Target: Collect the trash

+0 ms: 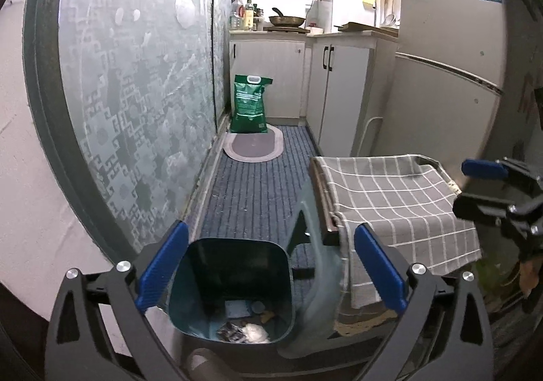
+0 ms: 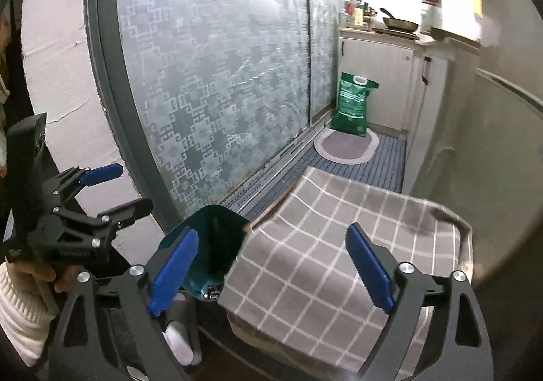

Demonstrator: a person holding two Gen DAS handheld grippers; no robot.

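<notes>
The left claw (image 1: 271, 269) is held wide open, nothing gripped, above a teal bin (image 1: 230, 289) on the floor, where trash (image 1: 251, 333) lies at the bottom. The right claw (image 2: 271, 275) is likewise spread empty over the table's checked cloth (image 2: 339, 245).

Left hand-held gripper (image 1: 271, 270) gapes above the trash-holding teal bin (image 1: 234, 296) beside a checked cloth (image 1: 400, 204).

the bin (image 1: 234, 282) looks like smooth teal plastic. a checked woven cloth (image 1: 397, 207) is matt grey. the sliding door (image 1: 142, 102) is frosted patterned glass, the floor mat (image 1: 251, 191) ribbed fabric.
</notes>
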